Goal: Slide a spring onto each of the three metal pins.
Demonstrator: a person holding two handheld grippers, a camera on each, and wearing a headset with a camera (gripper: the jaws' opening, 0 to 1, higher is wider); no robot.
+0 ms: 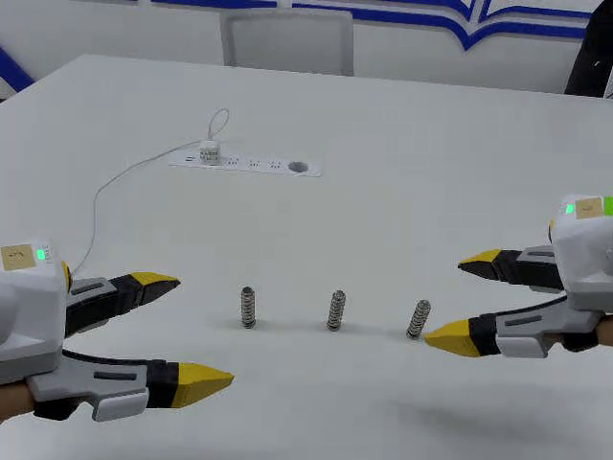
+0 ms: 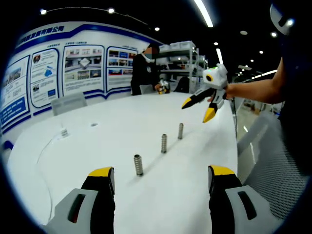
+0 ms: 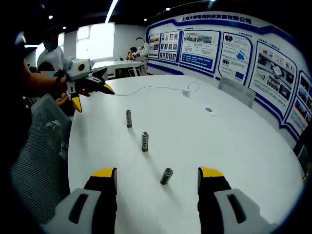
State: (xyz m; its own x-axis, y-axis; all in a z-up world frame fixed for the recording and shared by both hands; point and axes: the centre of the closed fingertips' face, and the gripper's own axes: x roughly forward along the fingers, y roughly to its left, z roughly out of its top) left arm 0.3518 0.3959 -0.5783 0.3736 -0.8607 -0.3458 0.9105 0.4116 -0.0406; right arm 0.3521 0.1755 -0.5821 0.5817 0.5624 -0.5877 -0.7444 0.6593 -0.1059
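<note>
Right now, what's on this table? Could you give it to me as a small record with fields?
Surface: white table
Springs: three standing in a row, apart from each other; the one nearest the right gripper leans
Left gripper: open, holding nothing, beside the row
Right gripper: open, holding nothing, close to the leaning spring
Also there: power strip with a thin cable, farther back
Job status: looks finished, as all the springs stand as if on pins
</note>
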